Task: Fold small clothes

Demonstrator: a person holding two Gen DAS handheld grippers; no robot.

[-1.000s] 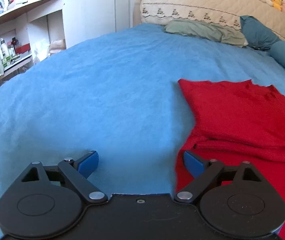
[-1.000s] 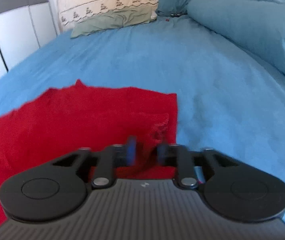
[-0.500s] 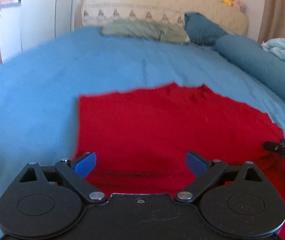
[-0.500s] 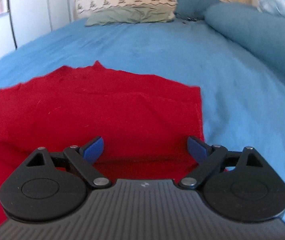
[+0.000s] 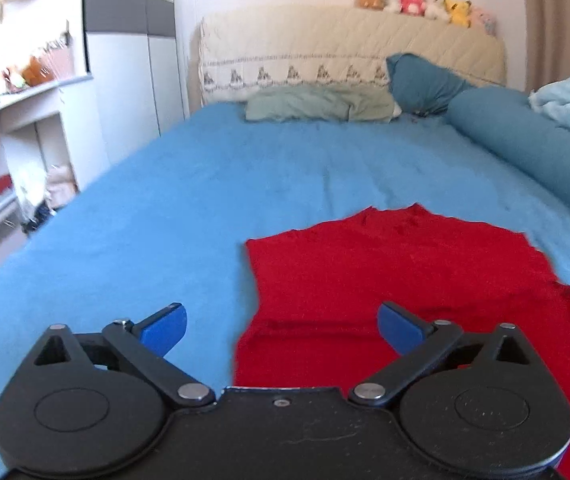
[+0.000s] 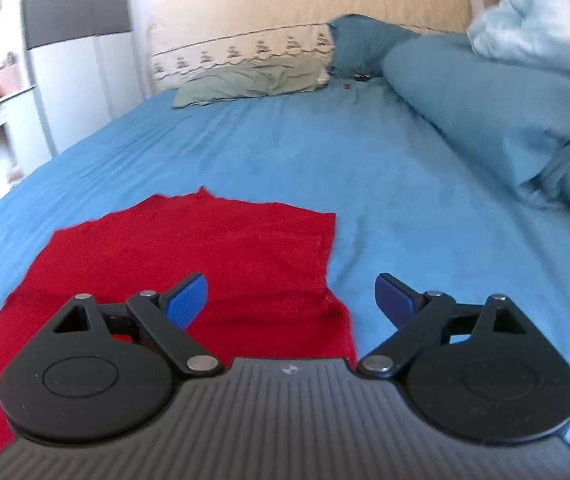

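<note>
A red garment (image 5: 397, 276) lies flat on the blue bedspread (image 5: 173, 216), with a folded layer across its near part. My left gripper (image 5: 281, 326) is open and empty, raised over the garment's left edge. In the right wrist view the garment (image 6: 189, 248) fills the lower left. My right gripper (image 6: 291, 300) is open and empty above the garment's right edge.
Pillows (image 5: 317, 102) and a beige headboard (image 5: 349, 48) with plush toys stand at the far end. A rolled teal duvet (image 6: 485, 92) and a pale blue blanket (image 6: 537, 28) lie along the right. Shelves and a wardrobe (image 5: 125, 92) stand left of the bed.
My right gripper opened and let go of the red cloth, then drew back and up. My left gripper swung over the garment and rose; it stayed open.
</note>
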